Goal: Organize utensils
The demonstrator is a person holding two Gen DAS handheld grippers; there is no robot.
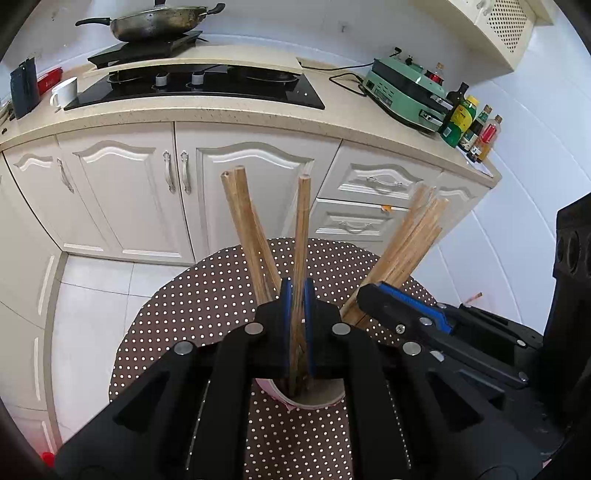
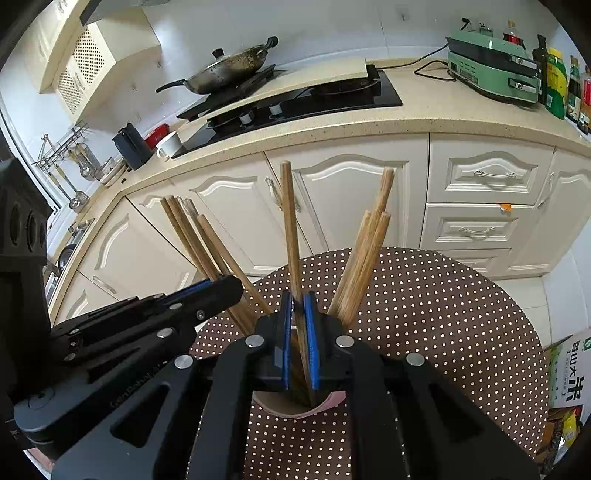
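Note:
Several wooden chopsticks stand fanned out in a pink paper cup (image 1: 306, 400) on a round polka-dot table (image 1: 192, 314). My left gripper (image 1: 296, 291) is shut on one upright chopstick (image 1: 303, 229) just above the cup. My right gripper (image 2: 298, 301) is shut on another upright chopstick (image 2: 290, 221) over the same cup (image 2: 295, 406). The right gripper also shows in the left wrist view (image 1: 406, 306), beside a leaning bunch of chopsticks (image 1: 410, 243). The left gripper shows in the right wrist view (image 2: 210, 291).
White kitchen cabinets (image 1: 236, 192) and a countertop with a black cooktop (image 1: 207, 86), a wok (image 1: 159, 22), a white mug (image 1: 64, 92), a green appliance (image 1: 406, 90) and bottles (image 1: 469, 125) stand behind the table. A cardboard box (image 2: 565, 373) sits on the floor at the right.

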